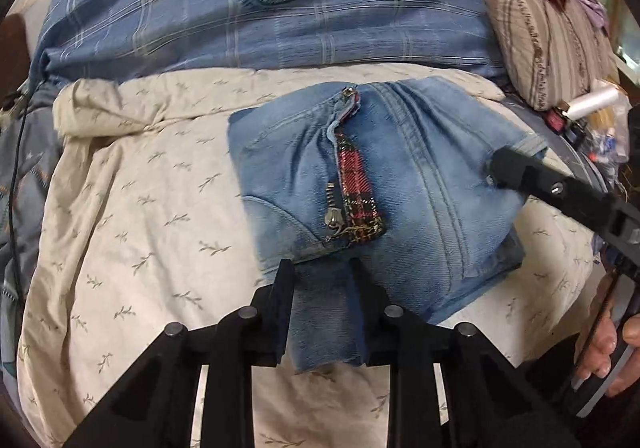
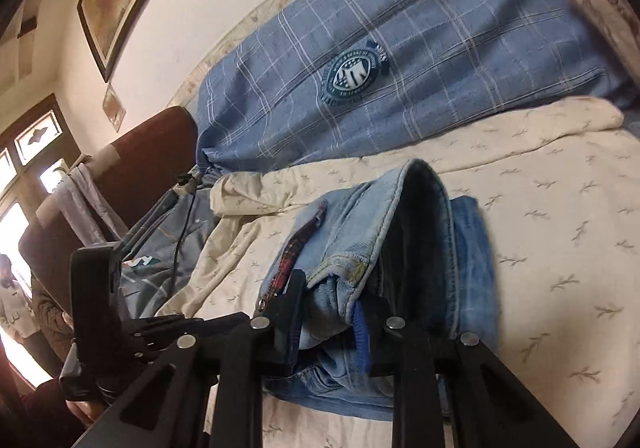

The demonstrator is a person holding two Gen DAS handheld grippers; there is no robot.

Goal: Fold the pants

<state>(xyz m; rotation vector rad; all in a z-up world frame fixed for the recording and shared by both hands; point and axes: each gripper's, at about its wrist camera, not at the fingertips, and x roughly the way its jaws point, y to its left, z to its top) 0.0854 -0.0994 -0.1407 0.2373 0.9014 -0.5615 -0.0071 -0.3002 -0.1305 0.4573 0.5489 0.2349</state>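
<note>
On the bed, over the cream leaf-print sheet (image 1: 132, 208), the pants (image 1: 400, 184) lie as a compact denim bundle, already doubled up, with the open zipper and its red plaid lining (image 1: 358, 188) facing upward. Behind them sits a blue checked pillow (image 1: 260, 8) with a round badge, well apart from the denim.

Our left gripper (image 1: 320, 288) has its jaws closed on a loose flap of denim at the near edge of the bundle; the cloth passes between the two fingers and hangs out below them. Our right gripper (image 2: 332, 312) is at the bundle's other side, its jaws pinched on a thick fold of waistband or hem. In the left wrist view its tip (image 1: 508, 164) touches the denim near a rivet.

We judge the folding to be far along, with the step in hand being a last tuck or squaring of the packet. To do it well, we should move both grips together so the layers do not slide over each other, keep the cloth low against the bed, and lay the near flap flat under or along the bundle, not bunched. We cannot tell how many layers each side holds, so we should release gently and watch for the top layer springing back. The bulky zipper area may resist lying flat.
</note>
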